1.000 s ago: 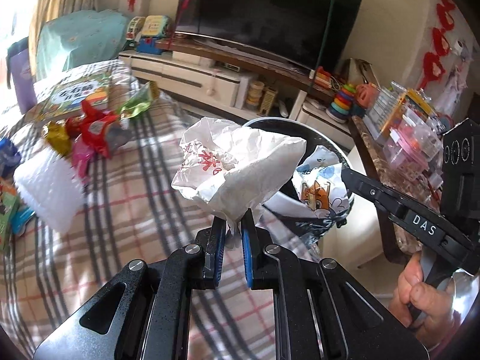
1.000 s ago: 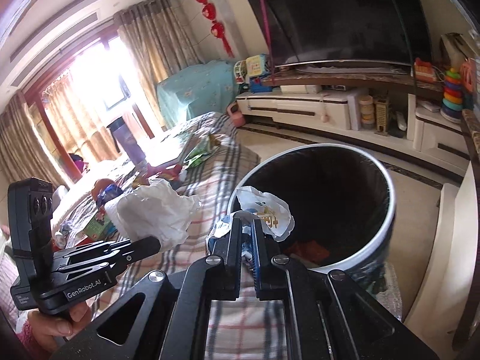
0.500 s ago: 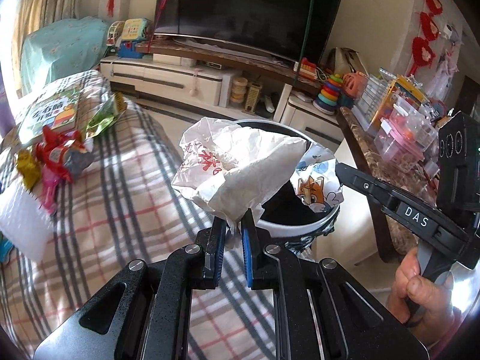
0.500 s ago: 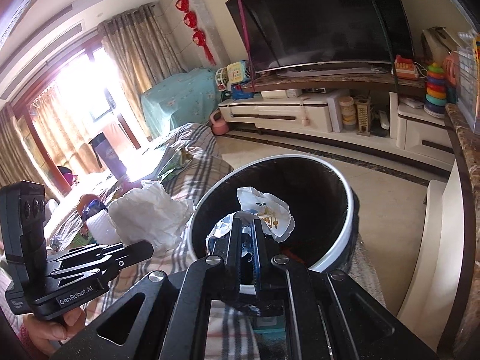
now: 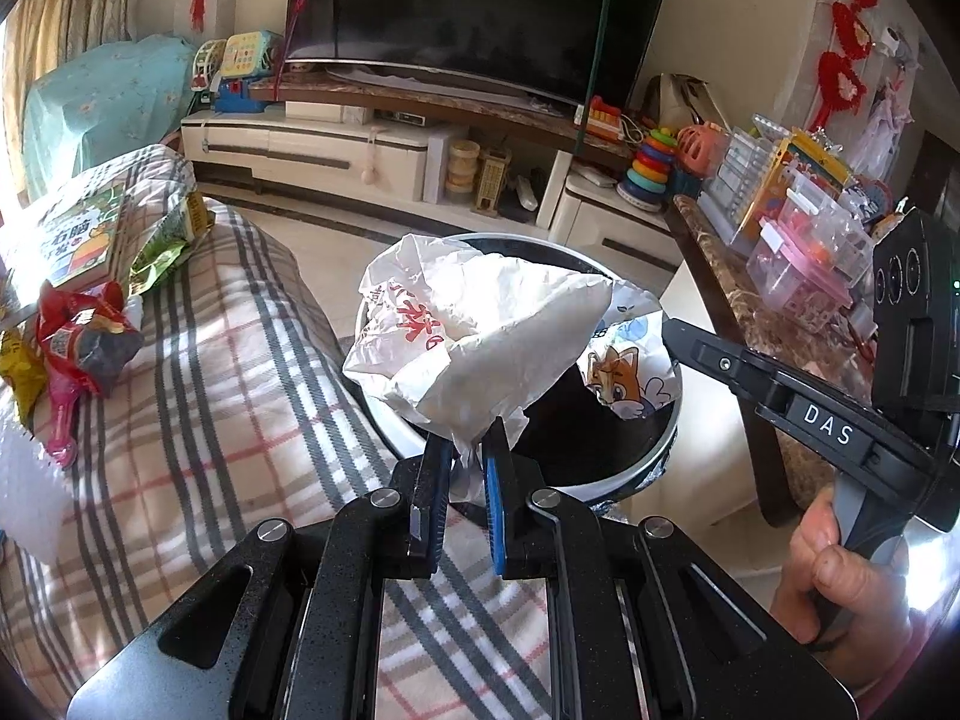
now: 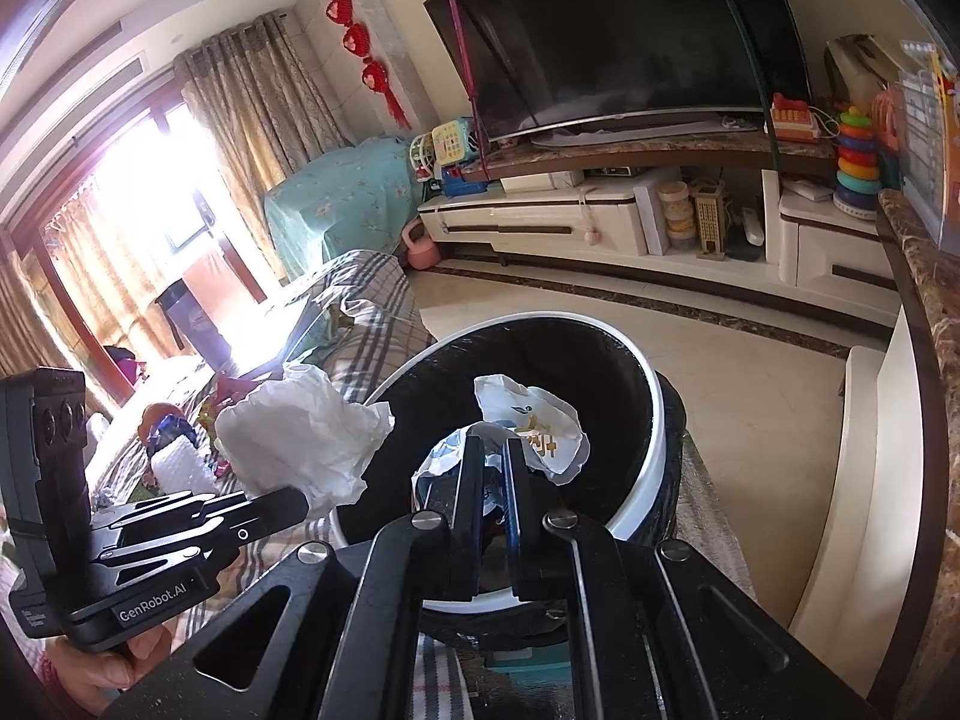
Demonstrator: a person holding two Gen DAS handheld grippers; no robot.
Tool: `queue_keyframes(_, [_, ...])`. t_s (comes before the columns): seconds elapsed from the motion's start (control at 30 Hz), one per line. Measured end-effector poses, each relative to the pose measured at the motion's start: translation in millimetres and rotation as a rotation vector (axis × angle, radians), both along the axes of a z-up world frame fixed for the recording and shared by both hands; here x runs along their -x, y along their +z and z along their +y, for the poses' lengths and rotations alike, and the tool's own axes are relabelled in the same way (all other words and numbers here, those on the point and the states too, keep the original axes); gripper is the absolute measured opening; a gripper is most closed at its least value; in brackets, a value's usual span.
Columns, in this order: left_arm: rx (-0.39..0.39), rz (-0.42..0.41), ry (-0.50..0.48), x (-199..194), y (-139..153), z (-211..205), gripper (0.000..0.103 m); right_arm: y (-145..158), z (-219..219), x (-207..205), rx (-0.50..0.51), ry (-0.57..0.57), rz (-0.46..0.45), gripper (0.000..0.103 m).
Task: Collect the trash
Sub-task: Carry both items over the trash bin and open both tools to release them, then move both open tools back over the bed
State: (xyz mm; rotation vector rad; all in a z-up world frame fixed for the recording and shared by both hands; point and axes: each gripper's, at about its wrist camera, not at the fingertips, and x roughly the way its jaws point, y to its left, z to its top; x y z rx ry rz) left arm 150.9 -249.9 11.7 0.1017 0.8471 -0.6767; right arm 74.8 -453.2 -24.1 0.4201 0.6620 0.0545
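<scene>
My left gripper [image 5: 467, 450] is shut on a crumpled white paper bag [image 5: 474, 342] with red print, held at the near rim of the round trash bin [image 5: 654, 456]. It also shows in the right wrist view [image 6: 306, 438], left of the bin [image 6: 651, 468]. My right gripper [image 6: 492, 450] is shut on a white wrapper with a cartoon fox [image 5: 624, 372], held over the bin's black-lined opening; the wrapper shows in the right wrist view [image 6: 534, 426] too.
A plaid-covered table [image 5: 210, 372] carries more wrappers: a red packet [image 5: 84, 336], a green one [image 5: 162, 246], a book [image 5: 78, 234]. A marble-topped counter [image 5: 756, 330] with plastic boxes stands right of the bin. TV stand and floor lie beyond.
Both grippers moved right and forward with their trash: the fox wrapper now hangs over the bin's opening and the paper bag has reached the bin's rim.
</scene>
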Motion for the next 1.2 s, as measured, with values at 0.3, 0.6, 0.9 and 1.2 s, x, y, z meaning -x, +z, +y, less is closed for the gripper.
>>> queue_keyframes(0.3, [-0.012, 0.015, -0.006, -7.7, -5.0, -11.0, 0.010, -3.2, -4.4, -8.3, -0.006, -0.003, 0.016, 0.005])
queue_keyframes(0.6, [-0.022, 0.026, -0.004, -13.4, -9.4, -14.9, 0.010, -8.0, -7.5, -14.2, -0.009, -0.005, 0.028, 0.006])
queue_keyframes(0.9, [-0.023, 0.022, 0.006, -12.3, -9.4, -13.4, 0.047, -8.6, -9.3, -13.9, -0.025, -0.012, 0.032, 0.020])
queue_keyframes(1.2, [-0.005, 0.006, 0.092, 2.2, -10.1, 29.4, 0.058, 0.2, 12.5, -3.6, -0.033, 0.011, -0.017, 0.079])
